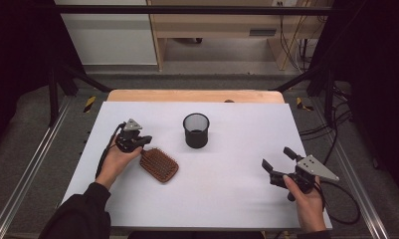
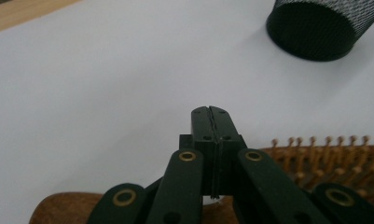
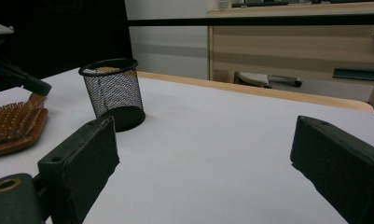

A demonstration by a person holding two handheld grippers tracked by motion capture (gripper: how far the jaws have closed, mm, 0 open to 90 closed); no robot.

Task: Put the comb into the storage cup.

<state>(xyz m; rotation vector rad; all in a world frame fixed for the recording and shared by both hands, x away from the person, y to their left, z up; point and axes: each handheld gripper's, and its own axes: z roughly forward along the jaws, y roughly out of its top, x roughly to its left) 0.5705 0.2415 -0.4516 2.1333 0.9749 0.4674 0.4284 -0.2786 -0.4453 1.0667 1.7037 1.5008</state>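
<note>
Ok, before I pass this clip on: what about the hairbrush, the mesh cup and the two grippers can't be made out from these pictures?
- Hairbrush handle: in the high view the left gripper and hand cover it; in the left gripper view the jaws hide most of it, so the grip can't be confirmed.
- Mesh cup: contents unreadable in the high view, too dark and small; the top edge cuts off its rim in the left gripper view.
- Right gripper: jaws open, nothing between them.

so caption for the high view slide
Left gripper at the wooden hairbrush's handle, right gripper open, mesh cup between.
</note>
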